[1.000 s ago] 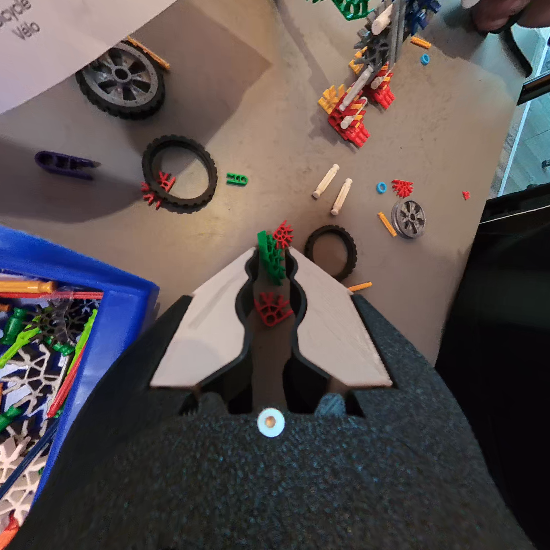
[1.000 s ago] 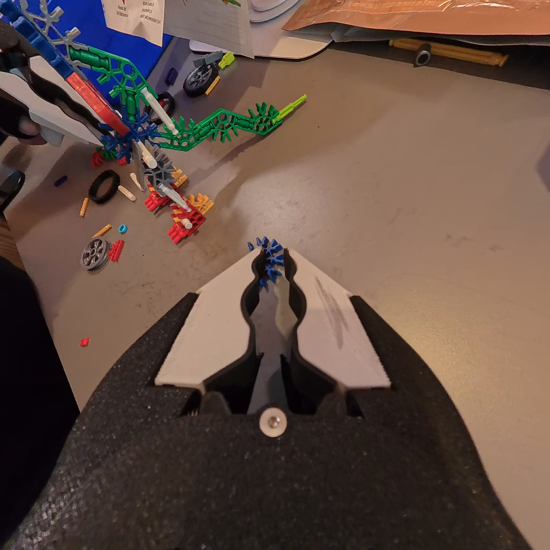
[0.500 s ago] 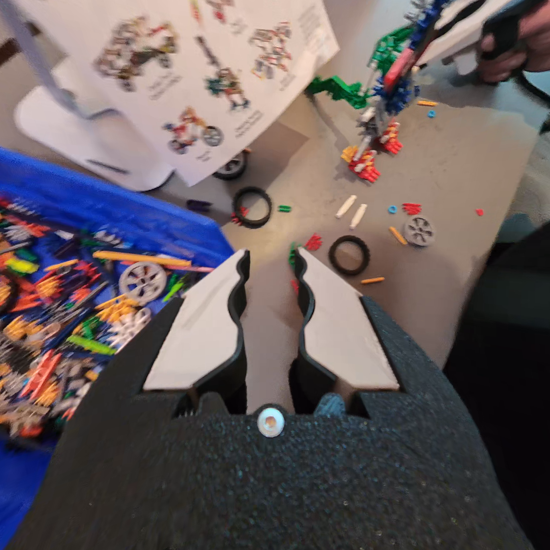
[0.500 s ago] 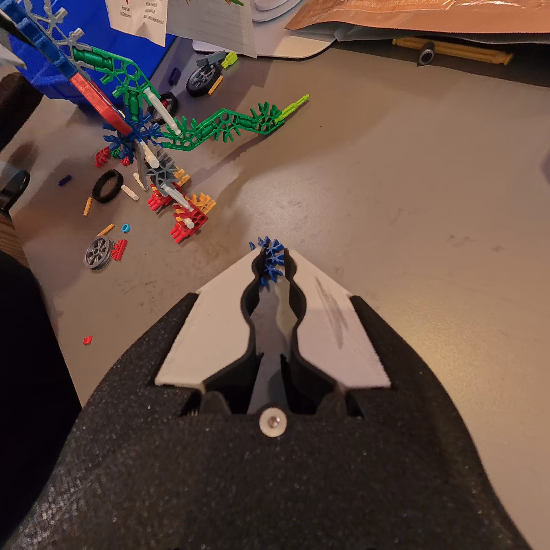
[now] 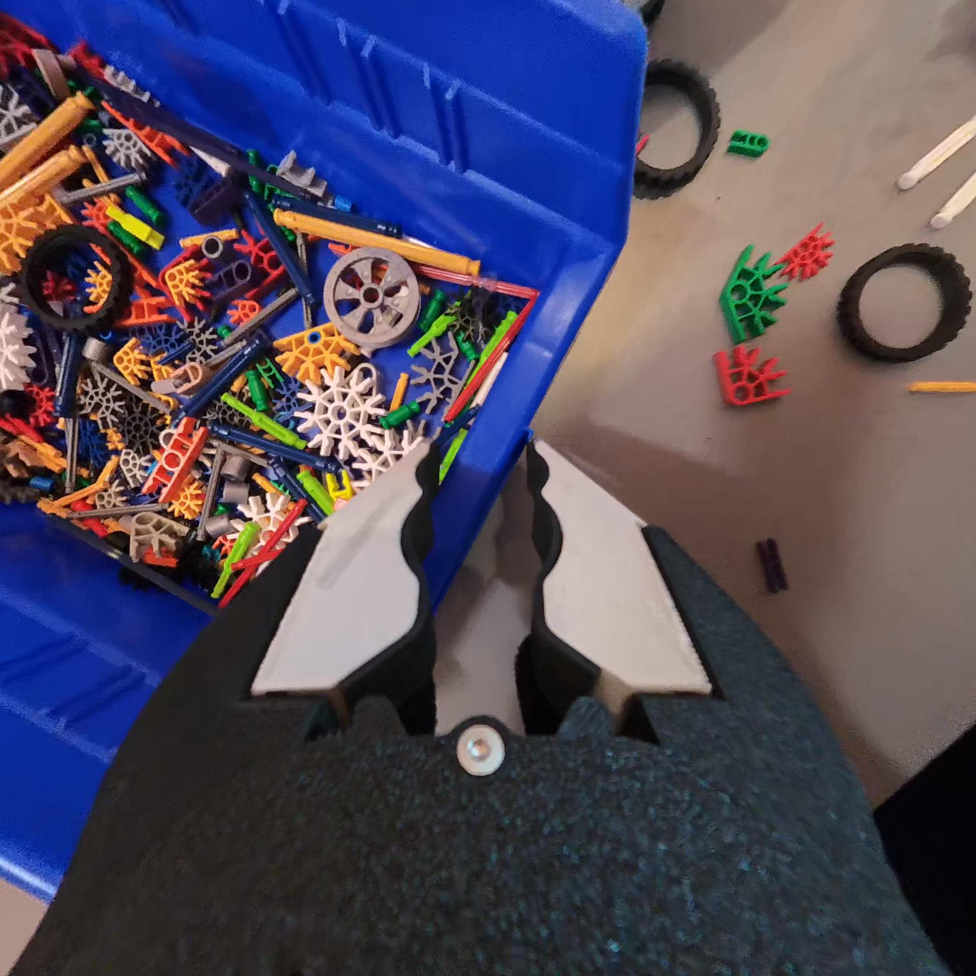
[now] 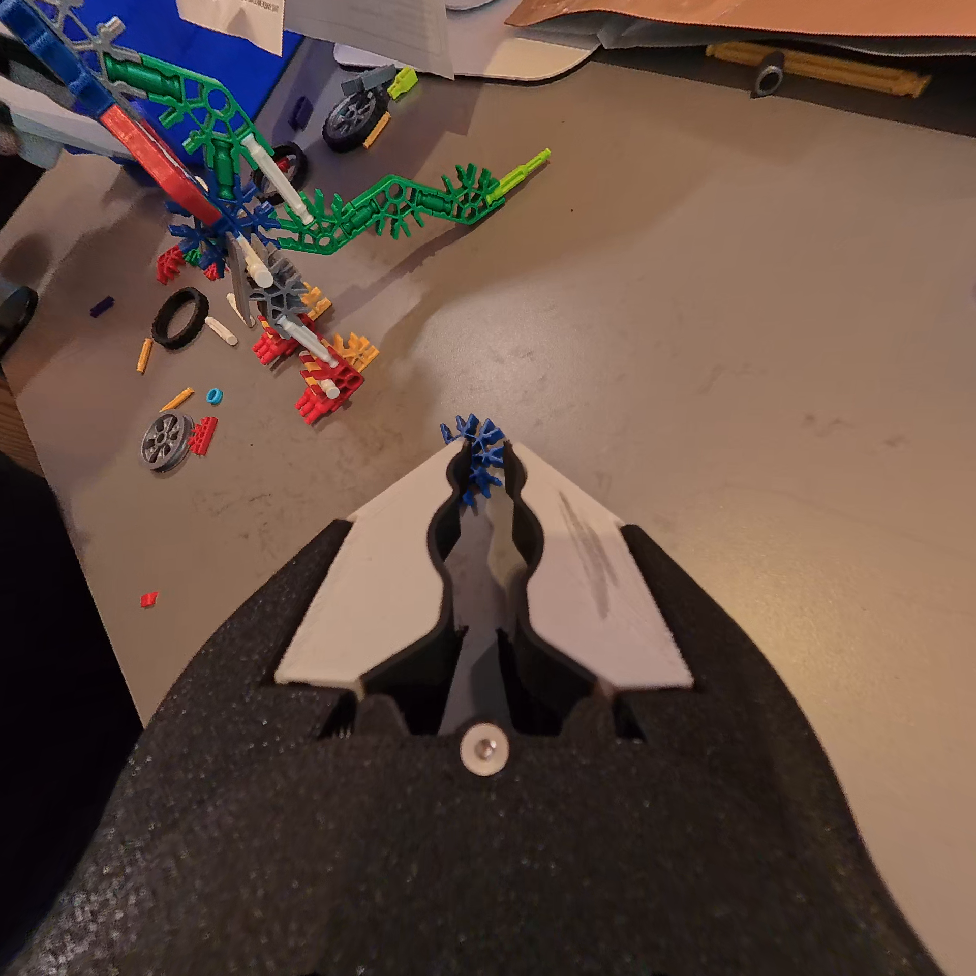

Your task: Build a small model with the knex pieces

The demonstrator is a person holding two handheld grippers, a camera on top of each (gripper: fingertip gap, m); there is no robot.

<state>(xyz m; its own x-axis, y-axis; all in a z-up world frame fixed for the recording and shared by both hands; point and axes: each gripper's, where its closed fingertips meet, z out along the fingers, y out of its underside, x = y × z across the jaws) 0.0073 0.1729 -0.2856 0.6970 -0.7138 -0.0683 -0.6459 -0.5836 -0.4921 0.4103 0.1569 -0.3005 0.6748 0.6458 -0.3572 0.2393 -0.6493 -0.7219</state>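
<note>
My left gripper (image 5: 480, 453) is open and empty, with its tips over the near right corner of a blue bin (image 5: 507, 174). The bin holds many coloured construction pieces, among them a grey wheel (image 5: 371, 296) and a white snowflake connector (image 5: 340, 412). A green connector (image 5: 747, 301) and a red connector (image 5: 747, 376) lie on the table to the right of the gripper. My right gripper (image 6: 483, 444) is shut on a blue snowflake connector (image 6: 481, 458) just above the table. A built model (image 6: 396, 206) with green arms and red feet stands to its far left.
Two black tyres (image 5: 906, 303) (image 5: 678, 127), white rods (image 5: 940, 158), a purple piece (image 5: 771, 565) and an orange rod (image 5: 942, 387) lie on the grey table. In the right view, a grey wheel (image 6: 163, 441), a tyre (image 6: 179, 317), paper sheets (image 6: 369, 31) and a brown envelope (image 6: 739, 13) lie farther back. Spacing between my two grippers at the tips: around 40 cm. It is some 15 cm from my left tips to the orange rod (image 5: 942, 387). The right camera catches it too, in the right wrist view (image 6: 143, 352).
My left gripper opened, left the green connector on the table, and swung left over the blue bin. My right gripper stayed still, shut on the blue connector.
</note>
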